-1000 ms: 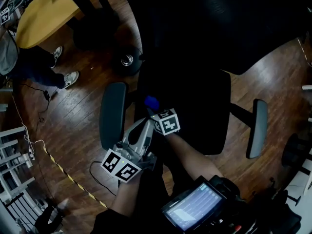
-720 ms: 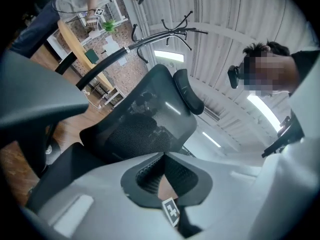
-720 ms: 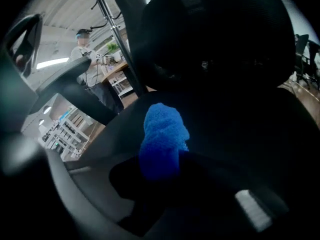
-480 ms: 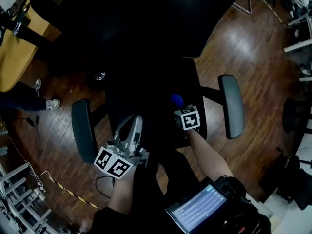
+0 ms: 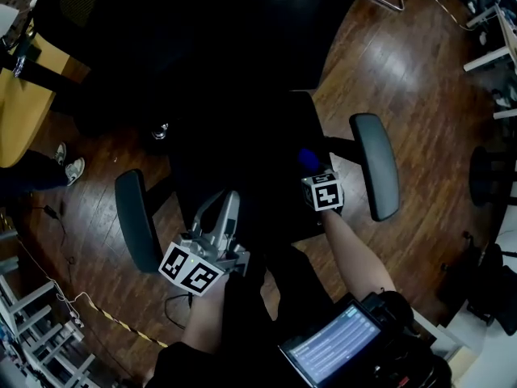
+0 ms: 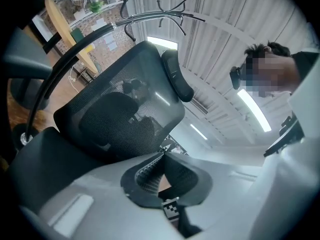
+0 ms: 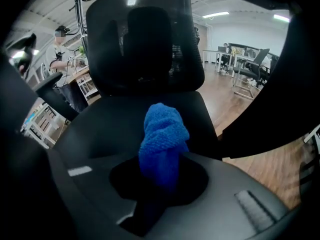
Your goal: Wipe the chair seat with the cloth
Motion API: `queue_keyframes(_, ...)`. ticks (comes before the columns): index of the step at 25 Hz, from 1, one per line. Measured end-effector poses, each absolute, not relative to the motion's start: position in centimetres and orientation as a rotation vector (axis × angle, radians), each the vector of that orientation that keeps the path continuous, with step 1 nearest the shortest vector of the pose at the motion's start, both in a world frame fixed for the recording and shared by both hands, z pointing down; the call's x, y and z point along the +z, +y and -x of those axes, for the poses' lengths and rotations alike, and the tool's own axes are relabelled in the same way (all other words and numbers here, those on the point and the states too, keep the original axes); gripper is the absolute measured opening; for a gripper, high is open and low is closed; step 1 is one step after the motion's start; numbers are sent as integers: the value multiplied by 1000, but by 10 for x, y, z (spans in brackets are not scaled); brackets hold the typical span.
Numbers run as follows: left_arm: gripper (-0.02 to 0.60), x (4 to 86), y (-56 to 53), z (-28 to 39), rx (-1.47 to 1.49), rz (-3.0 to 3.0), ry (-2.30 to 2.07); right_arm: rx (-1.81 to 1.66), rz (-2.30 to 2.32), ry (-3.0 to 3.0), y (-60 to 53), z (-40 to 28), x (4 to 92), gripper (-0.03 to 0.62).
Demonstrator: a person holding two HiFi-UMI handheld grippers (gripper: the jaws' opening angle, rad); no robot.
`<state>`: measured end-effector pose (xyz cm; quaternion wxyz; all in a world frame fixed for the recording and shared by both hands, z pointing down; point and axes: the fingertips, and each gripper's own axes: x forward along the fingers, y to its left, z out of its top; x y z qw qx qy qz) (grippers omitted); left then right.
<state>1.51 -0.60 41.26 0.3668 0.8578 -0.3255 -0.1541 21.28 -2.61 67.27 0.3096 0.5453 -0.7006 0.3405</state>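
Observation:
The black chair seat (image 5: 242, 148) fills the middle of the head view, with the mesh backrest (image 7: 145, 44) beyond it. A blue cloth (image 5: 306, 158) is bunched in my right gripper (image 5: 311, 168), which is shut on it near the seat's right edge. In the right gripper view the blue cloth (image 7: 162, 134) sticks up out of the right gripper (image 7: 162, 161) just above the seat (image 7: 115, 126). My left gripper (image 5: 229, 199) hovers over the seat's front left, shut with nothing held. The left gripper view tilts upward, with the left gripper (image 6: 162, 159) closed tip to tip before the backrest (image 6: 120, 119).
Grey armrests stand either side, the left armrest (image 5: 134, 219) and the right armrest (image 5: 376, 164). A wooden table (image 5: 20, 107) lies at the far left, with someone's shoes (image 5: 68, 166) beside it. The floor (image 5: 404, 79) is dark wood. A person (image 6: 270, 79) appears in the left gripper view.
My right gripper has carried the blue cloth rightwards across the seat, from its left front to its right edge. The left gripper has stayed near the front left.

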Motion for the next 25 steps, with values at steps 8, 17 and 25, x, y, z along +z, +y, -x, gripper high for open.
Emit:
queue_keyframes(8, -8, 399, -5, 33, -438, -2174, -970, 971, -1272, -2048, -25, -101, 655, 49)
queue_keyframes(17, -8, 388, 0, 86, -464, -2147, -1109, 1137, -781, -2228, 40, 110, 652, 49)
queue_keyframes(25, -8, 408, 6, 99, -443, -2118, -1121, 1097, -721, -2284, 52, 143, 662, 49)
